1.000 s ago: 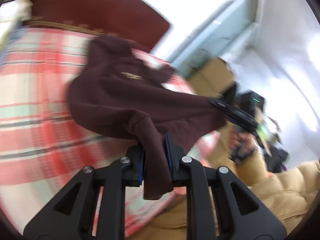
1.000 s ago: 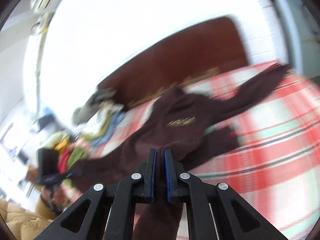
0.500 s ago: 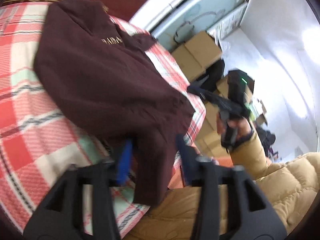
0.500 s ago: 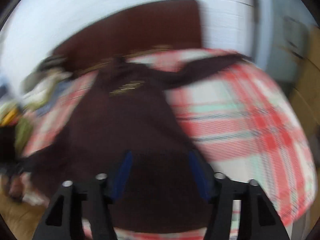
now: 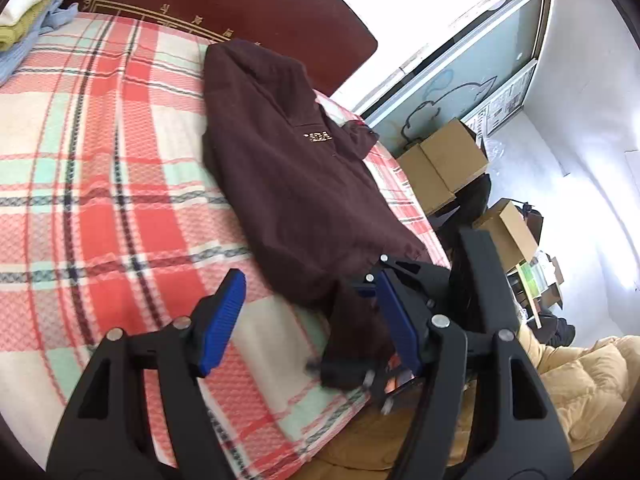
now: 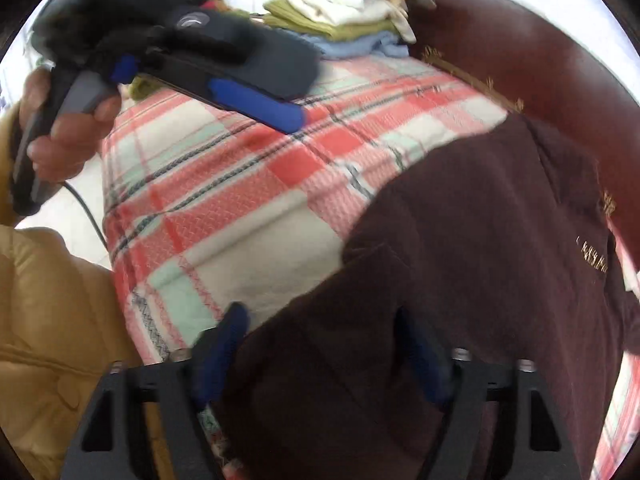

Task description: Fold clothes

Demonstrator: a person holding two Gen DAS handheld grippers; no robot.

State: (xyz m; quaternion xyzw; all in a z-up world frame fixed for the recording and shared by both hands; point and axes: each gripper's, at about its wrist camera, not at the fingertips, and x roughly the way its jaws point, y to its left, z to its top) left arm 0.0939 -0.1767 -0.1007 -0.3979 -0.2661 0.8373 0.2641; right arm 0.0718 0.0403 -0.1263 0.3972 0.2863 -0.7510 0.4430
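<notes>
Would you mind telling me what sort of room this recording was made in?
Most likely a bedroom: a bed with a plaid blanket and dark red headboard, a stack of folded clothes by it, and cardboard boxes alongside.

A dark maroon sweatshirt (image 5: 296, 176) lies spread on a red, cream and mint plaid blanket (image 5: 100, 184), its neck end toward the dark wooden headboard (image 5: 256, 0) and its hem at the near edge, where one corner hangs over the side. Small gold lettering (image 5: 318, 137) sits on its chest, and one sleeve end shows beyond the far side of the body. A stack of folded clothes (image 6: 344, 12) in white, olive, grey and pale blue rests at the head of the blanket.
</notes>
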